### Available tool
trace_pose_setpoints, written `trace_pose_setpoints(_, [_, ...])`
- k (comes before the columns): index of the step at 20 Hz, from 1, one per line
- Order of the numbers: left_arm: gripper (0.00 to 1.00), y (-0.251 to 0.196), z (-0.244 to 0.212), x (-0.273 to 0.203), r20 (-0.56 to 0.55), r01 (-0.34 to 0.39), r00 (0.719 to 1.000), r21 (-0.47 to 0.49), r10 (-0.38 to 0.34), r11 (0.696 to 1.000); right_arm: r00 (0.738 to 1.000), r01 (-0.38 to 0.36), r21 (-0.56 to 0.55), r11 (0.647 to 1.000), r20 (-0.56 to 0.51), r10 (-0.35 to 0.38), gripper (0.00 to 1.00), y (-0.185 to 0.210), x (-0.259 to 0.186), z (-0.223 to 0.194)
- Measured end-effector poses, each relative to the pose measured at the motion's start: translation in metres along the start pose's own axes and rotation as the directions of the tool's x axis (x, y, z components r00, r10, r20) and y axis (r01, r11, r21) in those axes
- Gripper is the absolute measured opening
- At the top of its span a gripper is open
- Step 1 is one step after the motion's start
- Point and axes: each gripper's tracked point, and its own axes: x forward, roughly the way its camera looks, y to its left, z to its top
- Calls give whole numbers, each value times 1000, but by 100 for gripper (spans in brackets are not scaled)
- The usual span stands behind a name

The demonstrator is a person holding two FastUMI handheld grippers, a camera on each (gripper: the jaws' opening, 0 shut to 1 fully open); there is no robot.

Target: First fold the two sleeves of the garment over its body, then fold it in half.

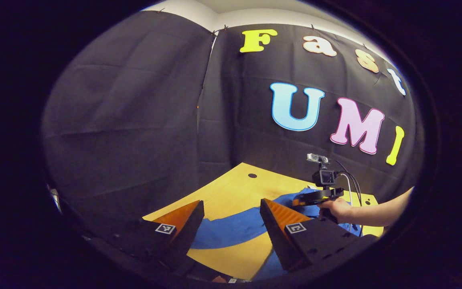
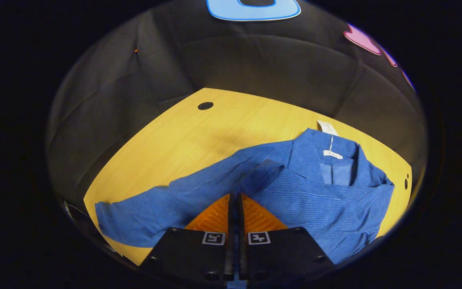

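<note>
A blue collared shirt (image 2: 319, 192) lies on the wooden table (image 2: 199, 136), collar (image 2: 337, 160) toward the far right. One long sleeve (image 2: 142, 216) stretches out to the left. My right gripper (image 2: 234, 195) is over the shirt's body, fingers pressed together, with a thin strip of blue cloth between them. A raised fold of cloth (image 2: 267, 166) sits just beyond the tips. In the left gripper view, my left gripper (image 1: 232, 204) hangs open above the sleeve (image 1: 231, 230), holding nothing. The right gripper (image 1: 311, 196) shows farther off, held by a hand (image 1: 339, 208).
The table (image 1: 235, 184) has a round cable hole (image 2: 205, 105) near its far left corner. Black cloth walls close in behind and to the left of it. A white tag (image 2: 327, 127) sticks out past the collar. Bare wood lies left of the shirt.
</note>
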Motion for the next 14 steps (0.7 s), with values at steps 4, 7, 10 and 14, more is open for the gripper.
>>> trace_pose_setpoints(4, [82,-3,-4,4,-7,21,1000,-19,-21,1000,991,-119,17,993,57,118,54,28,-17,13])
trace_pose_setpoints(7, [82,-5,-5,9,4,36,999,-36,-36,999,983,-117,-22,993,138,119,82,27,-42,33])
trace_pose_setpoints(10, [82,-2,-9,17,9,10,1000,-6,-10,1000,967,-65,-53,996,242,76,93,15,-80,55])
trace_pose_setpoints(14, [82,-5,4,27,30,4,1000,24,-5,1000,920,5,-86,996,392,29,96,4,-154,80])
